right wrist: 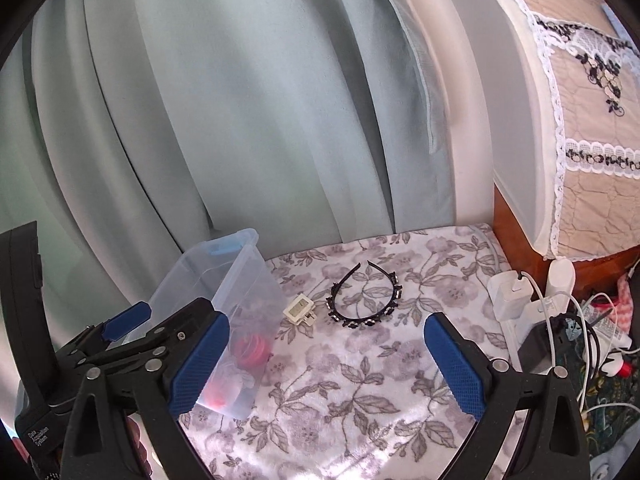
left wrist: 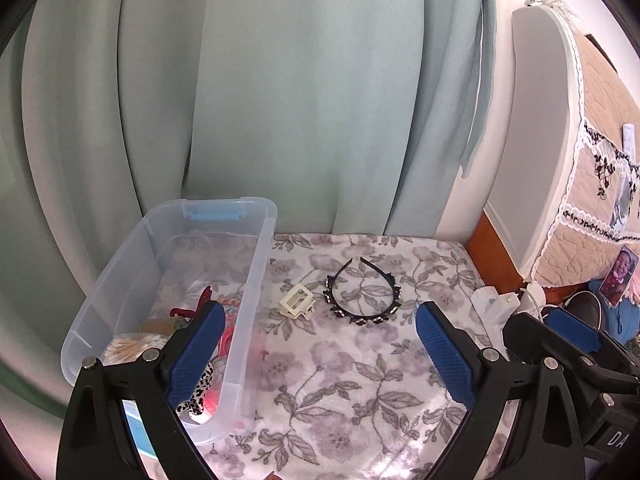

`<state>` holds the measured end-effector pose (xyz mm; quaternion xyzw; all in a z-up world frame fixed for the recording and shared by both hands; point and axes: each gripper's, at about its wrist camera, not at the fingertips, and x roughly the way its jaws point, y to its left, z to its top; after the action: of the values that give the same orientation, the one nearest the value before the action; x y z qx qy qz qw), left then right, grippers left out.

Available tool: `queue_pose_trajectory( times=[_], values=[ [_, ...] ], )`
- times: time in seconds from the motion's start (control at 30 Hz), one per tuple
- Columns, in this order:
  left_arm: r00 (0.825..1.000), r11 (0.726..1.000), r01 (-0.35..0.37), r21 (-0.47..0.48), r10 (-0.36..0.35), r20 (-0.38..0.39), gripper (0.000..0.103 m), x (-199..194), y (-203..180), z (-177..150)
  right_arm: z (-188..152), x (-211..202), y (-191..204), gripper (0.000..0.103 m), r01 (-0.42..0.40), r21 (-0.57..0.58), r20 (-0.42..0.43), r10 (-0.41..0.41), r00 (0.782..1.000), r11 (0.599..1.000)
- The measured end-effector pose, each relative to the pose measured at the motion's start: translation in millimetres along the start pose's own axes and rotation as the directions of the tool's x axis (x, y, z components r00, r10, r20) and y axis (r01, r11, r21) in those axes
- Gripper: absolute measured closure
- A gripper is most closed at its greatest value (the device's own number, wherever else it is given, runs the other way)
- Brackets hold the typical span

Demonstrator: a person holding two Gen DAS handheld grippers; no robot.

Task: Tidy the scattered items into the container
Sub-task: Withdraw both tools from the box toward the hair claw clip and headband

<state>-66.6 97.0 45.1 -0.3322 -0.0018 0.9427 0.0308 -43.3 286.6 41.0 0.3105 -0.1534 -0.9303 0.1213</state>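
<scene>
Both jaws stand wide with nothing between them: the left gripper [left wrist: 320,352] and right gripper [right wrist: 326,360] hover low over the floral blanket [left wrist: 352,372]. Mid-frame lie a cream hair clip [left wrist: 295,301] and, just right of it, a black studded headband [left wrist: 362,294]. At lower left the clear container [left wrist: 248,280] holds red, leopard-print and other items.

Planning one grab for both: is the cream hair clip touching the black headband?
Apart. The left wrist view shows a strip of floral blanket between the cream hair clip and the black headband; the right wrist view agrees.
</scene>
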Motion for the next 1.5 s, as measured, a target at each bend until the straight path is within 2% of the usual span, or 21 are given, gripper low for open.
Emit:
queue_pose_trajectory(
  times=[0.33, 0.77, 0.93, 1.03, 1.13, 1.33, 1.47, 1.5],
  values=[
    [0.997, 1.000, 0.001, 0.012, 0.000, -0.079, 0.007, 37.5, -8.2, -16.4, -16.7, 30.1, -22.0, 0.003, 0.027, 0.039, -0.078, -0.024, 0.997, 0.999],
    [0.987, 0.997, 0.061, 0.050, -0.053, -0.152, 0.007, 93.0, -26.8, -21.3, -19.8, 67.2, -55.3, 0.003, 0.089, 0.059, -0.149, -0.079, 0.986, 0.994],
    [0.984, 0.995, -0.033, 0.089, 0.048, -0.173, 0.007, 113.6, -27.9, -21.4, -17.3, 90.9, -58.4, 0.003, 0.095, 0.023, -0.188, -0.089, 0.978, 0.995],
    [0.982, 0.990, -0.096, 0.104, 0.111, -0.152, 0.007, 123.3, -27.7, -17.8, -13.4, 104.4, -59.6, 0.003, 0.109, 0.007, -0.192, -0.106, 0.976, 0.994],
    [0.970, 0.975, -0.176, 0.136, 0.195, -0.144, 0.007, 132.2, -30.5, -16.1, -9.9, 115.9, -61.9, 0.003, 0.122, -0.008, -0.191, -0.121, 0.974, 0.992],
    [0.961, 0.943, -0.239, 0.232, 0.264, -0.086, 0.007, 143.5, -43.7, -29.7, -5.0, 130.2, -71.6, 0.003, 0.160, -0.028, -0.174, -0.162, 0.971, 0.987],
    [0.916, 0.873, -0.373, 0.314, 0.400, -0.027, 0.007, 162.0, -47.7, -37.1, -10.8, 145.0, -75.5, 0.003, 0.158, -0.050, -0.202, -0.165, 0.965, 0.986],
    [0.910, 0.864, -0.387, 0.322, 0.414, -0.016, 0.007, 165.5, -49.4, -37.4, -13.8, 149.2, -76.7, 0.003, 0.161, -0.052, -0.212, -0.169, 0.963, 0.986]
  ],
)
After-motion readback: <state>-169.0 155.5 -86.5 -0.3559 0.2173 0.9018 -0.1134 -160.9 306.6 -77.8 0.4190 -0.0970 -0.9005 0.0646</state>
